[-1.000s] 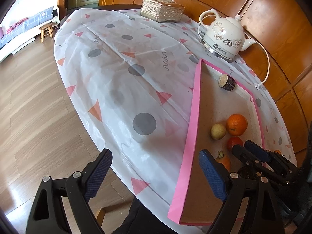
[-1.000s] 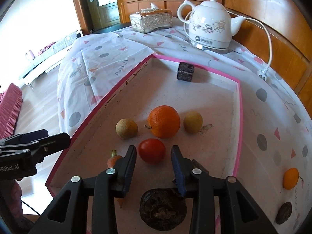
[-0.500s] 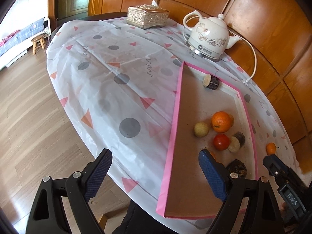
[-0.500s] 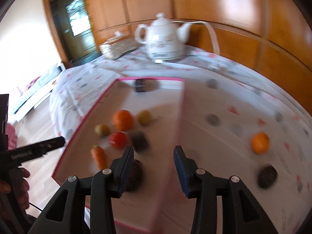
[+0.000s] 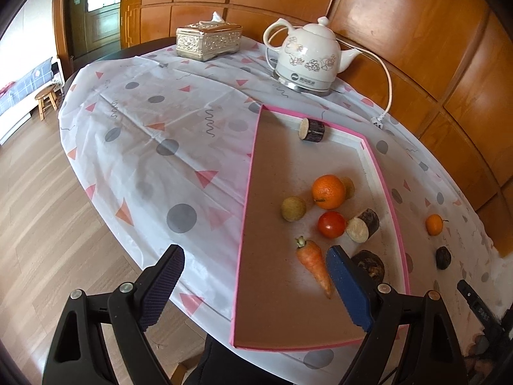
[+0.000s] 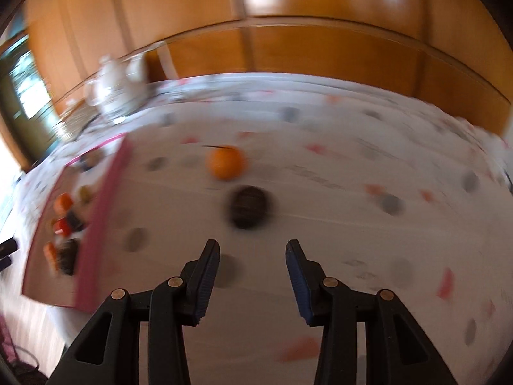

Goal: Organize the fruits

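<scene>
While the left gripper (image 5: 253, 284) hangs over the near edge of the table with its jaws spread wide and nothing between them, the pink-rimmed tray (image 5: 244, 199) lies on the patterned tablecloth (image 5: 154, 147) to its right. Inside the tray sit a large orange (image 5: 328, 191), a tomato (image 5: 332, 224), a carrot (image 5: 314, 264), 2 small yellowish round fruits, 2 cut dark-skinned cylinders and a dark rough lump (image 5: 370, 264). A small orange (image 6: 226, 162) and a dark round fruit (image 6: 248, 207) rest on the cloth outside the tray, close together but apart. The right gripper (image 6: 253, 272) points at them, its jaws partly apart and gripping nothing; that view is blurred. A white kettle (image 5: 307, 61) and a tissue box (image 5: 208, 41) stand at the far side.
</scene>
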The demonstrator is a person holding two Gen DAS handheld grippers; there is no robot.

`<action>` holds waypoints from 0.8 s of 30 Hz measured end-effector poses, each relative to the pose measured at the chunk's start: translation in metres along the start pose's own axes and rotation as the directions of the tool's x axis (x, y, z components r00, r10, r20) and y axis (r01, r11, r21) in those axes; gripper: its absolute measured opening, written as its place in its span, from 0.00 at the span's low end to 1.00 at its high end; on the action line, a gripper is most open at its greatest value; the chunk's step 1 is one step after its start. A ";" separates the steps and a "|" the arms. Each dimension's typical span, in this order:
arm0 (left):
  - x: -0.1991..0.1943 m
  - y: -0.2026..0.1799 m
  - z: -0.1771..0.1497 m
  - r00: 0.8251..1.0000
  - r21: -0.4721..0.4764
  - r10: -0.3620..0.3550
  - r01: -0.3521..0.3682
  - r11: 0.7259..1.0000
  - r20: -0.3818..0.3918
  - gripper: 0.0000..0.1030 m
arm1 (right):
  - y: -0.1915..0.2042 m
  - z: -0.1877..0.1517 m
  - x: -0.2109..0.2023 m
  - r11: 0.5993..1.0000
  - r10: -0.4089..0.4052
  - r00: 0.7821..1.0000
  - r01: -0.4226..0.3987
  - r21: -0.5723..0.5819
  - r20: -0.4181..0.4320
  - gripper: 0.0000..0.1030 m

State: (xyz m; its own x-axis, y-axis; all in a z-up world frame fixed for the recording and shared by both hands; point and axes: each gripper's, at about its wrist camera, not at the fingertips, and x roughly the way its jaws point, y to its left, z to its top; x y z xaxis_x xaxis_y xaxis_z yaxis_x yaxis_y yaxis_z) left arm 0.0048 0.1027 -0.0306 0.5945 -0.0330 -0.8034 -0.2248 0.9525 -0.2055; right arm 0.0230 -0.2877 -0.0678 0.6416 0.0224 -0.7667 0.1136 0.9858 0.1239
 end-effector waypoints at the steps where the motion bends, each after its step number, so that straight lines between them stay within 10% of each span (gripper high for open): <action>1: 0.000 -0.003 0.000 1.000 0.010 -0.001 0.001 1.000 -0.001 0.87 | -0.013 -0.003 0.000 0.999 -0.024 1.000 0.024 0.032 -0.003 0.42; 24: 0.001 -0.093 0.002 0.990 0.249 -0.132 0.137 0.959 -0.038 0.77 | -0.176 -0.046 -0.027 0.806 -0.440 0.896 0.426 0.412 -0.066 0.42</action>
State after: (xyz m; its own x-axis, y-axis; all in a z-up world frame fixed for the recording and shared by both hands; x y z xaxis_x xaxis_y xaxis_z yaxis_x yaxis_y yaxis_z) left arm 0.0282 0.0146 -0.0115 0.5893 -0.1701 -0.7898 0.0583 0.9840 -0.1685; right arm -0.0490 -0.4537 -0.0982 0.4744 -0.4025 -0.7829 0.6771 0.7351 0.0324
